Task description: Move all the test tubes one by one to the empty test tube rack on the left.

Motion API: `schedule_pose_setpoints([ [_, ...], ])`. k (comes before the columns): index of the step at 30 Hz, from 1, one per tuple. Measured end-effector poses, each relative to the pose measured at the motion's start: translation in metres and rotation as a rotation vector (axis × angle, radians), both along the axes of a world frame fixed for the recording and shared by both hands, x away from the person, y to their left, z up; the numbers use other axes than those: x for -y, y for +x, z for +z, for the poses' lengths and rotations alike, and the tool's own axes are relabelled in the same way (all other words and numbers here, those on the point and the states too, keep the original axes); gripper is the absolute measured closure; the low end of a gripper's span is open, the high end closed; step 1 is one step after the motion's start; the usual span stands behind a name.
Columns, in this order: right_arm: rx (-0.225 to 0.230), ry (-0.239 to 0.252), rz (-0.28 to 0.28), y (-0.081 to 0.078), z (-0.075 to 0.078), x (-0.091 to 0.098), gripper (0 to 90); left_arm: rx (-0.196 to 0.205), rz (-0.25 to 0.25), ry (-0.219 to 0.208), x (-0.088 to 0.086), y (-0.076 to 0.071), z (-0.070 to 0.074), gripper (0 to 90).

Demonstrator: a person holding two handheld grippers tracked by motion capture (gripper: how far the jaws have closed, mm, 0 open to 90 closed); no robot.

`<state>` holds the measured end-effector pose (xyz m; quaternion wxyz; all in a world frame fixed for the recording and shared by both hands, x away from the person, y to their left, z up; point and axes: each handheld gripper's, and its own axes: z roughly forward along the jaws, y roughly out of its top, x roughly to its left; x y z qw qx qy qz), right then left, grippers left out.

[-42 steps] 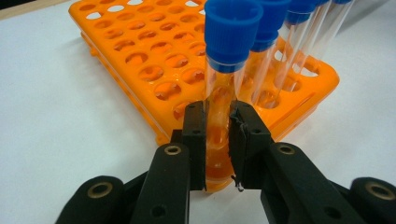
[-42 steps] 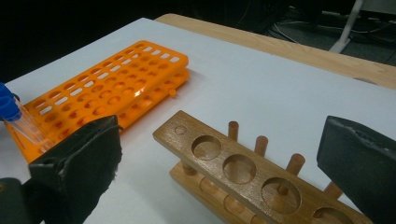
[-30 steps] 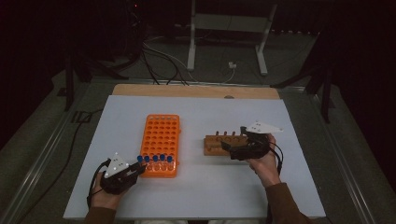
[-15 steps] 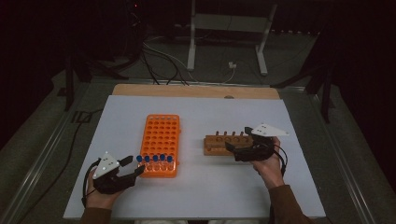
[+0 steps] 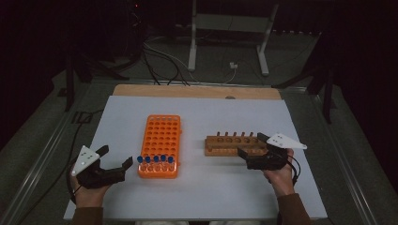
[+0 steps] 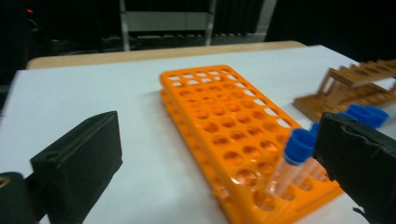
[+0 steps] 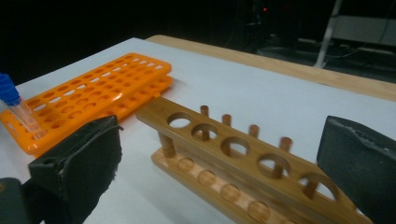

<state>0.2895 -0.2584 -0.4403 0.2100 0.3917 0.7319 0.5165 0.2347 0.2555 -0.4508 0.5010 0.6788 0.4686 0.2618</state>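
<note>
The blue-capped tubes (image 5: 155, 159) are seen standing in a row along the near edge of the orange rack (image 5: 160, 143), which lies flat on the white tabletop (image 5: 206, 117) left of centre. In the left gripper view the closest tube (image 6: 289, 165) is shown upright in a corner hole of the rack (image 6: 224, 135), its blue cap just beside the right-hand finger (image 6: 359, 163) but not pressed by it. The left gripper (image 5: 114, 164) is held just left of the rack's near corner, apart from it; its fingers have just been opening and are now spread wide, with nothing clamped between them. To the right of the orange rack, with bare tabletop between, a wooden rack (image 5: 232, 144) is set lengthwise across the tabletop, its round holes (image 7: 233, 144) empty and short pegs (image 7: 226, 119) standing along its far side. The right gripper (image 5: 248, 157) is held at the near right end of the wooden rack; its fingers are spread wide on either side of that end in the right gripper view, and nothing is gripped. A wooden strip (image 5: 197, 91) is seen along the far edge of the tabletop.
</note>
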Motion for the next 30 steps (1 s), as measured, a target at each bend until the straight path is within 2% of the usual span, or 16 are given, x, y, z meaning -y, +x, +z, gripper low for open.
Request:
schedule_pose_setpoints([
  [11,0.055,0.047,-0.052,-0.020,-0.011,0.028,0.0,0.031,0.026,-0.003,-0.005,0.000,-0.003,0.6],
  [19,0.078,0.082,-0.095,-0.031,-0.015,0.042,0.0,0.046,0.050,-0.007,-0.005,-0.003,-0.008,0.6],
  [22,0.086,0.084,-0.104,-0.035,-0.016,0.045,0.0,0.060,0.055,-0.009,-0.005,-0.003,-0.006,0.7],
  [30,0.084,0.074,-0.112,-0.036,-0.020,0.046,0.0,0.047,0.075,-0.004,-0.009,-0.003,-0.008,0.6],
])
